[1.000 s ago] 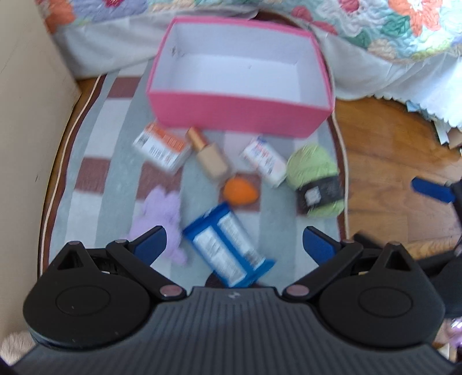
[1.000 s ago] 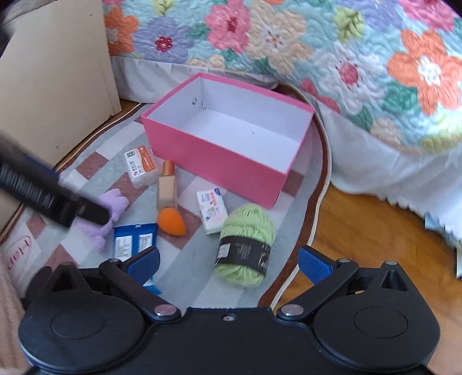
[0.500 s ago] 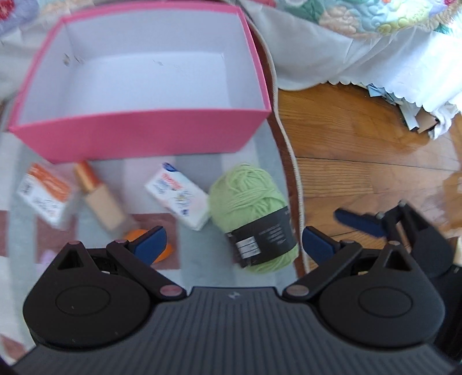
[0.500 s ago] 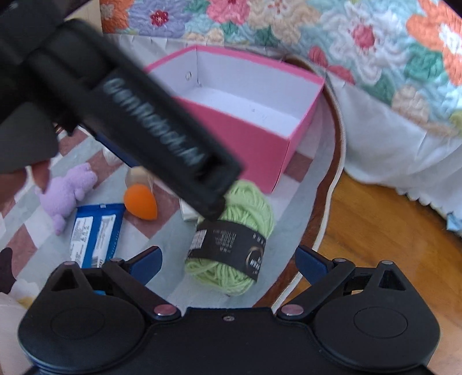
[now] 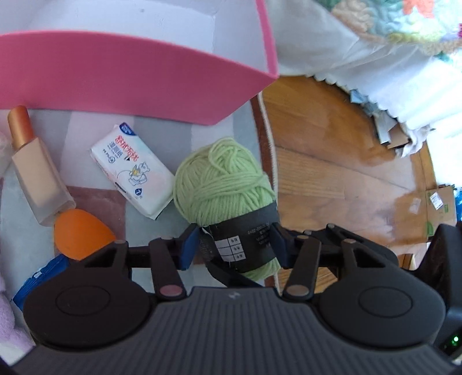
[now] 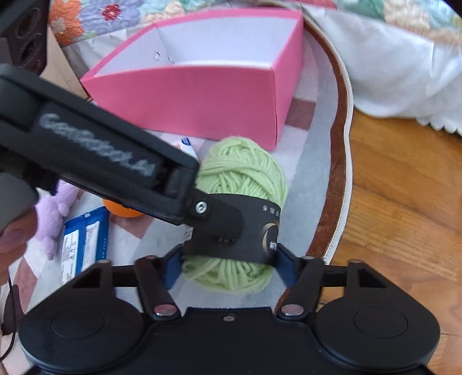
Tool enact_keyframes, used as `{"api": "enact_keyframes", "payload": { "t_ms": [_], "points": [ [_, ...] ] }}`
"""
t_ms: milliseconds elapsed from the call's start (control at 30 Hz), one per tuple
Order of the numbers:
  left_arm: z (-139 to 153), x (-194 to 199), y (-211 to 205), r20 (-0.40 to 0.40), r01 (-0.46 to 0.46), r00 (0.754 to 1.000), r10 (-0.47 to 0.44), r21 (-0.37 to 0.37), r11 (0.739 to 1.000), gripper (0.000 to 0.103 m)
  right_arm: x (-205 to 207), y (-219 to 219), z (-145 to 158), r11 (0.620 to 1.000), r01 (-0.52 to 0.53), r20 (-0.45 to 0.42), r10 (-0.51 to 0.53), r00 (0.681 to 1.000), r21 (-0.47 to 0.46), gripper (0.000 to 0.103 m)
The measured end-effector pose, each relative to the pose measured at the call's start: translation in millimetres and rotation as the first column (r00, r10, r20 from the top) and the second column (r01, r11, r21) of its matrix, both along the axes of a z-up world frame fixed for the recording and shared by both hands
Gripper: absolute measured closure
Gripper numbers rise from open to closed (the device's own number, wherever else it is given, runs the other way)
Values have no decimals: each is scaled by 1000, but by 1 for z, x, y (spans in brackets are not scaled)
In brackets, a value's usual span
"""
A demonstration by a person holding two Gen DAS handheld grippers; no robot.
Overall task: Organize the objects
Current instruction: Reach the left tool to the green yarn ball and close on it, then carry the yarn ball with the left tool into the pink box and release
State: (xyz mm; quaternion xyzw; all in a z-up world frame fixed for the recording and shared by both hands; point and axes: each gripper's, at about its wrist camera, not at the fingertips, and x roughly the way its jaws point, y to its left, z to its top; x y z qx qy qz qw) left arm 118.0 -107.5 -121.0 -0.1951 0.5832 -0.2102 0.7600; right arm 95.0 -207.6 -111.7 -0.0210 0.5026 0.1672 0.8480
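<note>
Item: green yarn ball (image 5: 223, 184), black paper band round its middle, lying on the striped rug (image 5: 156, 129) near the rug's edge, just in front of the near right corner of the pink box (image 5: 138, 86). Change noted: a second ago both tools stood high above the spread with jaws at full width; they now sit low over the yarn, one on each side of it. Left hand-held gripper (image 5: 234, 245): jaws closing, blue pads against the band on both sides, so a narrowed grip on the yarn. Right hand-held gripper (image 6: 228, 266): jaws likewise closing, pads at the band's two ends with the yarn between them; contact looks made, though the left tool's black body crosses the view and hides part of it. Other stock, unmoved on the rug: white tissue packet (image 5: 132, 170) touching the yarn's left side; foundation bottle (image 5: 37, 170); orange sponge (image 5: 79, 233) at the bottle's foot; blue sachet pack (image 6: 85, 242); lilac plush toy (image 6: 55, 213). Pink box: open-topped, nothing seen inside. Wooden floor (image 5: 332, 161) to the right, bed with floral quilt (image 6: 389, 17) behind. Assessment: the yarn is the first piece chosen for sorting; with both grips seating, a lift into the box looks to be the next step, and all other items remain to be dealt with.
</note>
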Motion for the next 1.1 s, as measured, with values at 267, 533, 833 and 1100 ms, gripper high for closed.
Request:
{"api": "enact_keyframes", "payload": {
  "t_ms": [267, 533, 833, 1100],
  "points": [
    [50, -24, 7, 117, 25, 993, -26, 8, 1000, 52, -27, 6, 40, 999, 18, 91, -21, 996, 33, 43],
    [123, -39, 33, 246, -2, 969, 1, 2, 1000, 52, -40, 24, 100, 999, -17, 247, 7, 969, 40, 43],
    [194, 11, 62, 368, -8, 930, -6, 35, 999, 52, 2, 30, 145, 987, -53, 413, -15, 911, 153, 43],
    [180, 92, 61, 348, -33, 937, -1, 92, 995, 50, 86, 35, 135, 967, 50, 336, -135, 932, 250, 43]
  ]
}}
